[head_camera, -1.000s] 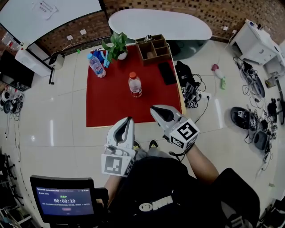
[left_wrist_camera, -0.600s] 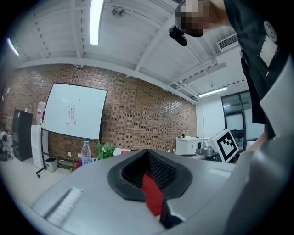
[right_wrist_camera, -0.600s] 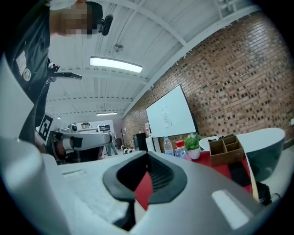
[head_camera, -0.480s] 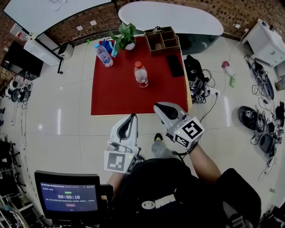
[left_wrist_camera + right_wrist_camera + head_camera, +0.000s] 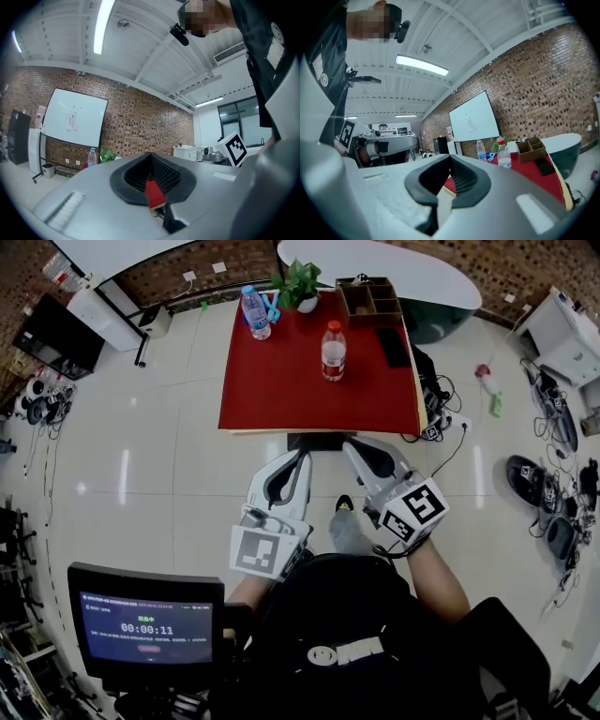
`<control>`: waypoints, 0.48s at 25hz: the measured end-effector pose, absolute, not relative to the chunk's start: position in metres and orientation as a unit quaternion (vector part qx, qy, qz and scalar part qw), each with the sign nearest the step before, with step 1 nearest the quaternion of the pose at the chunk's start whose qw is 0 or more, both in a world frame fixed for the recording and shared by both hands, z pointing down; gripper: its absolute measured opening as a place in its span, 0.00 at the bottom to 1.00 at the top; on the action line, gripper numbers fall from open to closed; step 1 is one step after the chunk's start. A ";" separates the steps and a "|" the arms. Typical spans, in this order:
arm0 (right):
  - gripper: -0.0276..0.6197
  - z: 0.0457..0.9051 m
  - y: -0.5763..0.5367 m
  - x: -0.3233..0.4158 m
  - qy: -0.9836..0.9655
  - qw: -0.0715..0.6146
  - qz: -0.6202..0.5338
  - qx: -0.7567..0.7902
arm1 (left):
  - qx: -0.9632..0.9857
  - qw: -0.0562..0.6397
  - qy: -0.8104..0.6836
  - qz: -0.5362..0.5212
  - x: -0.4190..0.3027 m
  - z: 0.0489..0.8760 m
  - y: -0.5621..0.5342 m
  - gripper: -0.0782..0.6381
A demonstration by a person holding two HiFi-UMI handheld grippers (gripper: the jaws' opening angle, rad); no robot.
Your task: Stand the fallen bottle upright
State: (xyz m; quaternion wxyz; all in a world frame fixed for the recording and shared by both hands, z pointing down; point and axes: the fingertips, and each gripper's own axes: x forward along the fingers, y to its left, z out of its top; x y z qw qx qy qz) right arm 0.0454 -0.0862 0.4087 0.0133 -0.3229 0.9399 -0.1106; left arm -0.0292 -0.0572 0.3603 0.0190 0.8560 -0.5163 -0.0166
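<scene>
A monitor showing a timer sits at the lower left of the head view, on the person's left side. Above it, pale tiled floor runs up to a red worktop.

At the worktop's far-left corner a clear bottle with a blue cap stands upright. The left claw hangs over the floor just short of the worktop's near edge, its two halves closed together with nothing between them. It is well apart from both bottles, and its marker cube faces the camera. A small potted plant sits at the far edge, just right of the blue-capped bottle.

The red-capped bottle stands upright on the cloth, right of centre and towards the far side, touching nothing else. The right claw is level with its partner and close beside it, also just short of the near edge. It too is pressed shut and empty. Its own view shows the two bottles and the plant ahead across the red surface.

A wooden compartment box occupies the far-right corner, with a flat black object lying in front of it near the right edge. Cables and dark gear are scattered over the floor to the right.
</scene>
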 end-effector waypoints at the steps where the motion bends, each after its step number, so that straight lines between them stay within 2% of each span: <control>1: 0.05 0.405 -0.073 0.041 0.939 0.013 -0.108 -0.328 | 0.860 0.017 -0.510 -0.018 -0.033 0.359 -0.046 0.11; 12: 0.05 0.369 0.055 -0.021 0.946 0.012 -0.082 -0.313 | 0.863 0.015 -0.503 -0.048 -0.072 0.341 0.061 0.11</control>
